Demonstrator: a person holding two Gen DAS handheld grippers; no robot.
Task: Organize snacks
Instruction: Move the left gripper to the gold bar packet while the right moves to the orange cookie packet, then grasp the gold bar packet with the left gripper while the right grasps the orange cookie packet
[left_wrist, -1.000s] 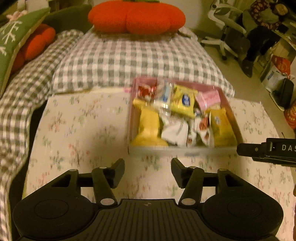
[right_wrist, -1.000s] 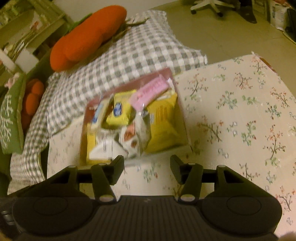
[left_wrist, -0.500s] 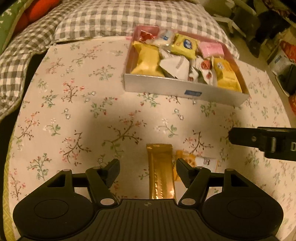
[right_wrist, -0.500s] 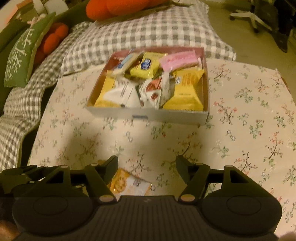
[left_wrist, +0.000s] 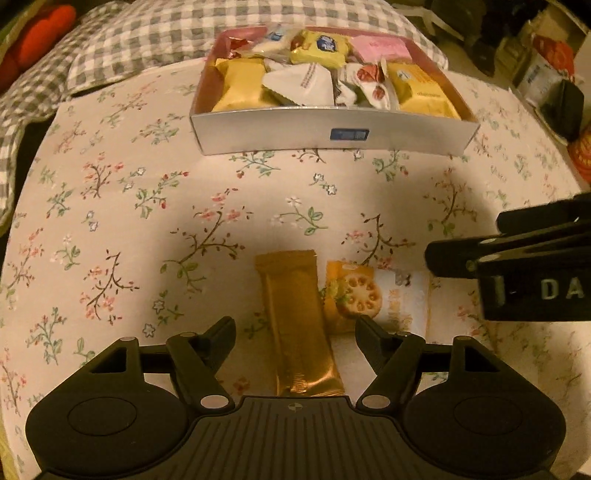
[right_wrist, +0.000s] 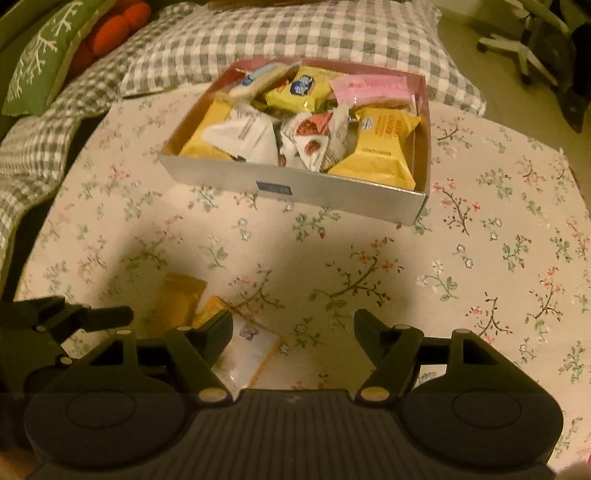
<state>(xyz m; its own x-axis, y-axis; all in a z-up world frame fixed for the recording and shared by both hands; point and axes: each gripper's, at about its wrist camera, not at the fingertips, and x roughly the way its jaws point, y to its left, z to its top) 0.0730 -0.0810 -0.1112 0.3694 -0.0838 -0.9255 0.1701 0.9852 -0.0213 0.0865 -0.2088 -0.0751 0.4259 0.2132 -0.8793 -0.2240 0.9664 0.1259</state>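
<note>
A shallow silver box (left_wrist: 332, 134) packed with several wrapped snacks stands at the far side of the floral table (left_wrist: 147, 203). Two loose packets lie near me: a long gold bar (left_wrist: 291, 295) and an orange-and-white cracker packet (left_wrist: 369, 299) beside it. My left gripper (left_wrist: 295, 326) hovers over the gold bar, its jaws opening on either side without touching it. My right gripper (right_wrist: 293, 319) is open over bare cloth, with the cracker packet (right_wrist: 251, 350) under its left finger and the gold bar (right_wrist: 181, 299) further left. The box (right_wrist: 295, 184) lies ahead.
A grey checked cushion (right_wrist: 295, 40) borders the table's far edge. A green pillow (right_wrist: 40, 59) and an orange cushion (right_wrist: 114, 29) sit at the left. An office chair (right_wrist: 524, 44) and bags (left_wrist: 546, 74) stand on the floor to the right.
Both grippers have dropped and tipped down toward the near part of the table. The two loose packets have come into view, and both pairs of jaws stand wider.
</note>
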